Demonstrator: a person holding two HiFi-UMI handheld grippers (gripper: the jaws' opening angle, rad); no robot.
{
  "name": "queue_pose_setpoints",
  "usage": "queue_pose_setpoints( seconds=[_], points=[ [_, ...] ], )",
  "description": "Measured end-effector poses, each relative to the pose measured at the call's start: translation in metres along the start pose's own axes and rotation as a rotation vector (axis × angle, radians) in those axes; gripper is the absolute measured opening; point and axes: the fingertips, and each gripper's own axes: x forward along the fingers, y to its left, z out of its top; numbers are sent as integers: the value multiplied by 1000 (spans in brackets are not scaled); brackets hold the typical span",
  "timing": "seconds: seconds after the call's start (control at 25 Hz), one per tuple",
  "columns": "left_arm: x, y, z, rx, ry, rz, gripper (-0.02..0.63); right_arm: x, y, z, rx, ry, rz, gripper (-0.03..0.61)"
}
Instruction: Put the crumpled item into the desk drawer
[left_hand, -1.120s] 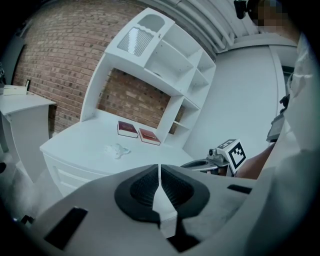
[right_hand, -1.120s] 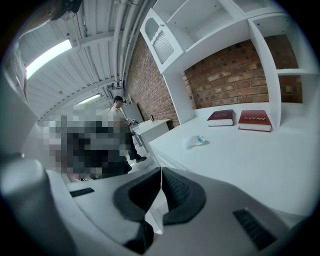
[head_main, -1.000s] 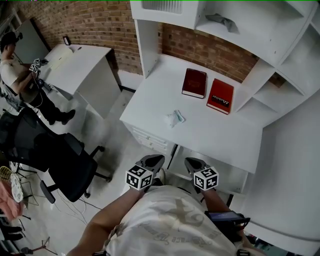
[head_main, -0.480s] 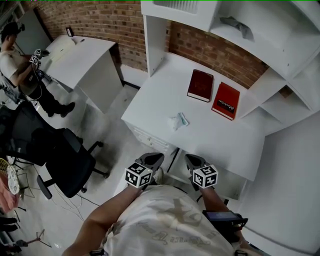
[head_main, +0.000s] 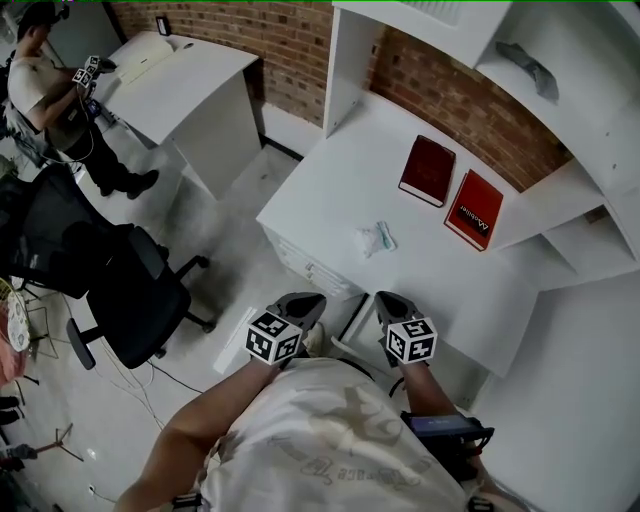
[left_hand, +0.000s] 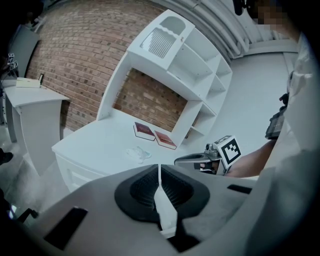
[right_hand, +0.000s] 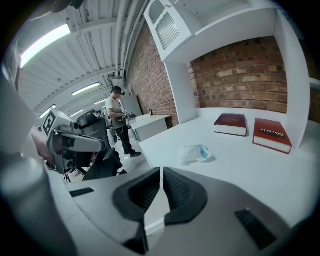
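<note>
Left gripper (left_hand: 159, 169) closed, empty | right gripper (right_hand: 161, 172) closed, empty | crumpled item (head_main: 377, 238) ahead on desk (head_main: 330, 190)

Head camera above me, steeply down on the surface (head_main: 340, 190), cameras on my left tool (left_hand: 159, 169) and right tool (right_hand: 161, 174) low off its near edge, facing the brick wall (right_hand: 240, 75), all sharing that surface.
</note>
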Motion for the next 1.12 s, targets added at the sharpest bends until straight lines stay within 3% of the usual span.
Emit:
queue_pose_setpoints(
  seconds=[0.2, 0.32, 1.12],
  points=[
    [1, 6, 2, 1, -2, -7, 33, 14, -5, 9, -24, 20, -14, 32],
    [-1, 12, 2, -7, -3, -2, 32, 22, -13, 12, -9, 31, -27, 96],
    [0, 51, -4, -61, 17, 27, 32, 68, -60, 30, 3, 87, -116, 206]
  ],
)
